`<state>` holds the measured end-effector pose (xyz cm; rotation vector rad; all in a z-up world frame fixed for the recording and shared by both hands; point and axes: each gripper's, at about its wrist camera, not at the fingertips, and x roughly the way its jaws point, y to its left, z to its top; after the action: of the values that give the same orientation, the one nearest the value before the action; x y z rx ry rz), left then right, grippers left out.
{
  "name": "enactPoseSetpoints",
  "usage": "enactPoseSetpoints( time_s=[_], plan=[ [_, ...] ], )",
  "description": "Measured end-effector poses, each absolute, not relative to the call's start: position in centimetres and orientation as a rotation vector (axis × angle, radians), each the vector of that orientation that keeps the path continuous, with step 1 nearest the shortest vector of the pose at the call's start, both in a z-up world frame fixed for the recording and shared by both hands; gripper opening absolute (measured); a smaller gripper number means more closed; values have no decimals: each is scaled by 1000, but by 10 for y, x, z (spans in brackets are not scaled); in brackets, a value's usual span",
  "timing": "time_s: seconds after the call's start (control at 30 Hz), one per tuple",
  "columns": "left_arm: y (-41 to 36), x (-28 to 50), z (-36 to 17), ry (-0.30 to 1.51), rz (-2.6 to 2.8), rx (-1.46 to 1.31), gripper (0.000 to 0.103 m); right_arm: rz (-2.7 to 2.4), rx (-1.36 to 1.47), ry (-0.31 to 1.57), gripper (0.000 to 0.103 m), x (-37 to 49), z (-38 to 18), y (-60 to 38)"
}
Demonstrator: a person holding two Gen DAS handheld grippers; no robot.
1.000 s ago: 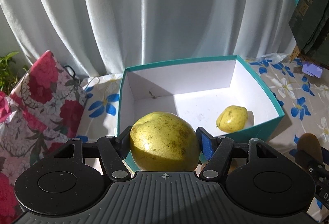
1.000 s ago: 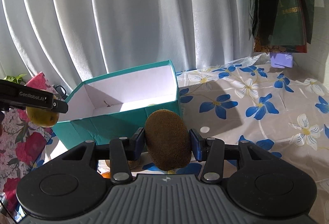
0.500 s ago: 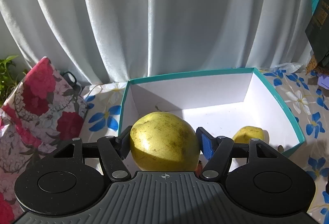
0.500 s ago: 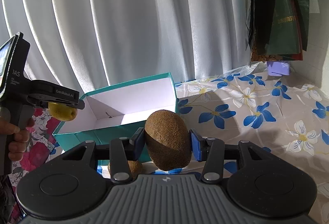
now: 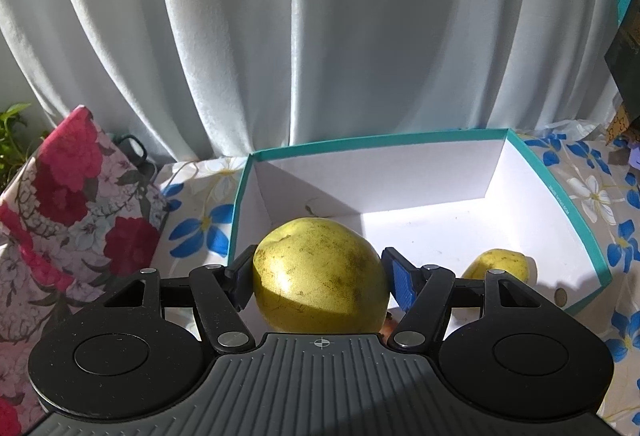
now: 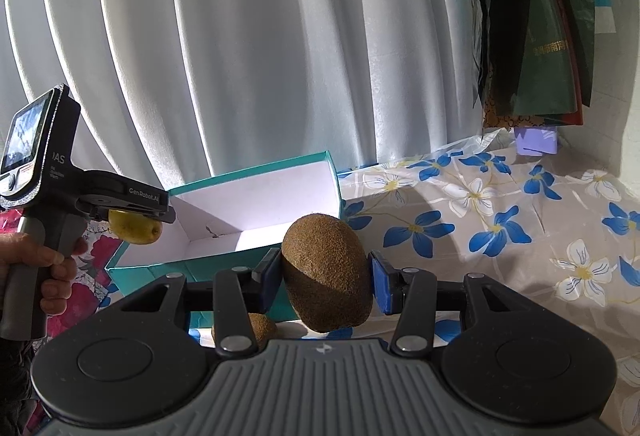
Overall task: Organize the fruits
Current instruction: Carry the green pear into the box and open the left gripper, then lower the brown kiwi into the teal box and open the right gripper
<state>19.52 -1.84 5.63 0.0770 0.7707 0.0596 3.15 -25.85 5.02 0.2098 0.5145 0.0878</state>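
My left gripper (image 5: 318,278) is shut on a yellow-green pear (image 5: 320,276) and holds it over the near left part of the teal box (image 5: 560,196) with a white inside. A second yellow pear (image 5: 500,266) lies in the box at the right. My right gripper (image 6: 326,278) is shut on a brown kiwi (image 6: 326,272), held in the air in front of the box (image 6: 256,196). The right wrist view shows the left gripper (image 6: 136,214) with its pear (image 6: 134,228) over the box's left corner. Another kiwi (image 6: 262,330) lies on the table below.
A floral tablecloth (image 6: 500,220) covers the table to the right of the box. A red floral cushion (image 5: 68,220) stands left of the box. White curtains (image 5: 320,36) hang behind. Dark bags (image 6: 536,28) hang at the upper right. A purple box (image 6: 536,142) sits below them.
My left gripper has carried the pear forward over the box's near edge. My right gripper has risen a little with the kiwi still in it.
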Motion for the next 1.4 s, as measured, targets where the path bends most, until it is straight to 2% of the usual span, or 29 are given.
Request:
enactPoseSetpoints(
  time_s=[0.2,0.33,0.4,0.43,0.63,0.7,0.73,0.9,1.07,1.4],
  plan=[
    [-11,209,41,794,73,82,70,87,206,512,46,32,52,-259],
    [-7,217,32,804,81,90,65,90,207,520,46,34,51,-259],
    [-8,221,26,818,79,100,51,90,204,527,46,35,50,-259],
    [-9,224,22,822,86,116,37,89,205,530,46,36,50,-259],
    [-8,231,9,876,98,126,43,81,201,541,46,37,48,-260],
    [-6,229,10,875,90,104,56,76,198,540,46,38,49,-260],
    [-6,228,11,875,89,98,67,74,197,540,46,39,49,-260],
    [-7,211,25,837,84,85,91,87,182,535,46,45,52,-258],
    [-4,181,43,796,81,35,95,112,158,522,46,57,56,-252],
    [20,124,62,753,138,3,95,162,122,514,46,97,57,-240]
  ],
)
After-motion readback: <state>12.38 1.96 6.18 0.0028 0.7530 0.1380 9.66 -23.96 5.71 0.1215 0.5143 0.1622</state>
